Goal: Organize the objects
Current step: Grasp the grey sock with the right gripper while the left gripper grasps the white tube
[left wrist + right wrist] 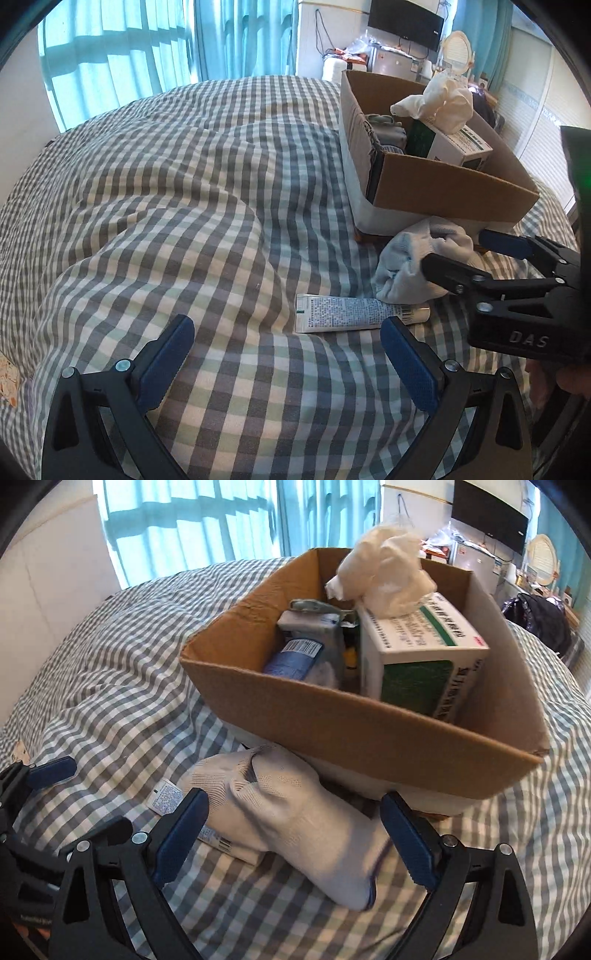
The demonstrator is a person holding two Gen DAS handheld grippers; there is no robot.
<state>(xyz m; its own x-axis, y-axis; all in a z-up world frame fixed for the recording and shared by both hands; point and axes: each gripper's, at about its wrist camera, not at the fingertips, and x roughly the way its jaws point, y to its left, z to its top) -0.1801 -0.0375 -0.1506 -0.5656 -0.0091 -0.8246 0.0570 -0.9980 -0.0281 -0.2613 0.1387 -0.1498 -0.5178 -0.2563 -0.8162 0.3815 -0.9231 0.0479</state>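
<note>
Now, step: grab the pale sock (295,812) and lift it into the cardboard box (369,731); pinch mid-bundle, clear the near wall
Right gripper (295,834): spread wide, straddling the sock; pads seemingly not yet pressing
Left gripper (288,343): wide apart, holding nothing; hovering near the tube (354,314)
Sock: on the checked bedding (166,184), against the box's foot, partly over the tube
</note>
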